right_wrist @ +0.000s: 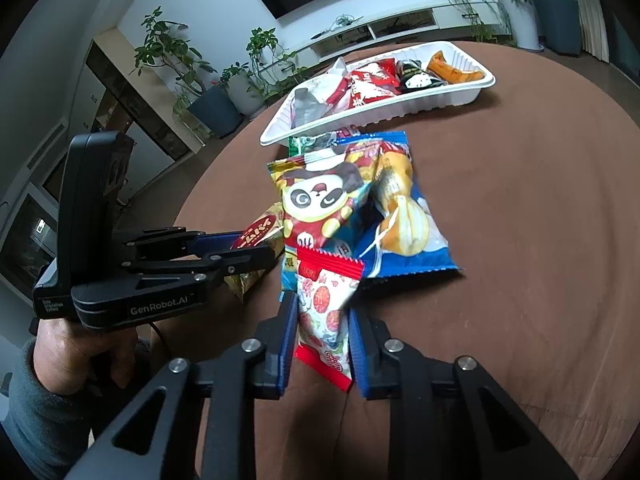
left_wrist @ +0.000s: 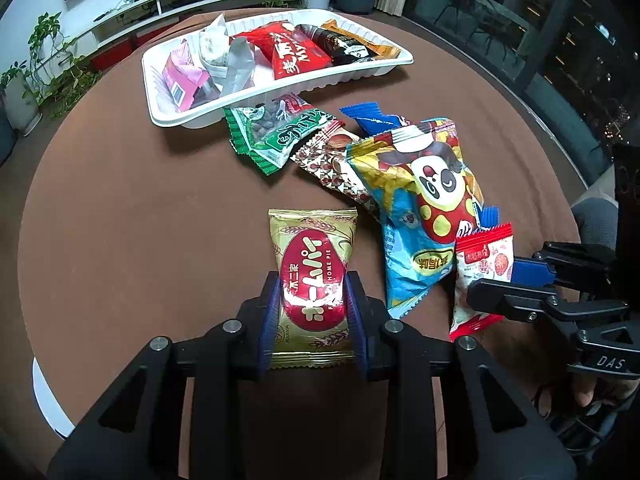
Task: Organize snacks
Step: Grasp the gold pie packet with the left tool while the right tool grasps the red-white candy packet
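My left gripper [left_wrist: 314,292] is shut on a gold packet [left_wrist: 312,248] with a red oval label; its blue pads press the packet's two long sides low over the brown table [left_wrist: 140,220]. My right gripper [right_wrist: 324,312] is shut on a small red-and-white packet [right_wrist: 326,300], which rests partly on a panda snack bag [right_wrist: 320,200]. In the left wrist view the right gripper [left_wrist: 494,282] pinches that same red-and-white packet [left_wrist: 486,258] beside the panda bag [left_wrist: 432,184]. At the far side a white tray [left_wrist: 280,92] holds several snack packets.
Between the tray and the grippers lie a green packet [left_wrist: 272,136], a brown patterned packet [left_wrist: 332,160] and a blue bag [right_wrist: 408,216], overlapping in a pile. A hand [right_wrist: 80,352] in a grey sleeve holds the left gripper [right_wrist: 256,246]. Plants and a white shelf stand beyond the table.
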The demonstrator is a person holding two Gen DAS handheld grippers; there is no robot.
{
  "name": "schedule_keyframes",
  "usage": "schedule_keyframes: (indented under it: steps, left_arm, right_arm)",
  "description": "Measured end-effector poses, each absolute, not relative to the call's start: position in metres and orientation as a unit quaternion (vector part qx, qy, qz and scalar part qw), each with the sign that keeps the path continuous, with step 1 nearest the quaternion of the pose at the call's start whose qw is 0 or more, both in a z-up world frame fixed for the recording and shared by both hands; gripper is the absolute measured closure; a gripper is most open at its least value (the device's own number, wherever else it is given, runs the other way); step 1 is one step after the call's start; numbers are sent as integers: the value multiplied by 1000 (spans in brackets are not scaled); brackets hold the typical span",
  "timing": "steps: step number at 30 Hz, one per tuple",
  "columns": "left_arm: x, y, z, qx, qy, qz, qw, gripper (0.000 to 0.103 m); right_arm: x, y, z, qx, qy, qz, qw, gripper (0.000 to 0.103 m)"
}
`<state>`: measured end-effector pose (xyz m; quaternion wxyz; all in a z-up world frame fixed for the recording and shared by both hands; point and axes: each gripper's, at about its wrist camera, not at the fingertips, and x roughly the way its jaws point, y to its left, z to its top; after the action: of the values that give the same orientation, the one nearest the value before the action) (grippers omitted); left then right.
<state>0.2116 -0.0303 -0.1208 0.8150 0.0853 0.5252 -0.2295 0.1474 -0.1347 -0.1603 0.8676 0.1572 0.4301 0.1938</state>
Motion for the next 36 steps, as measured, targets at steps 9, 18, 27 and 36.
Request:
schedule_keyframes:
  steps: [9, 18, 27, 36]
  left_arm:
    - [204, -19, -114, 58, 517, -232, 822, 74]
    - [198, -14, -109, 42, 515, -233, 824, 74]
    - [197, -9, -111, 19, 512, -237, 825, 74]
    - [197, -5, -108, 6, 505, -241, 829, 74]
  right_arm:
    - [144, -137, -158, 151, 434, 199, 865, 80]
    - [144, -137, -154, 132, 436, 197, 868, 83]
    - [151, -124, -154, 100, 451, 192, 866, 79]
    - [153, -114, -159, 78, 465, 186, 862, 68]
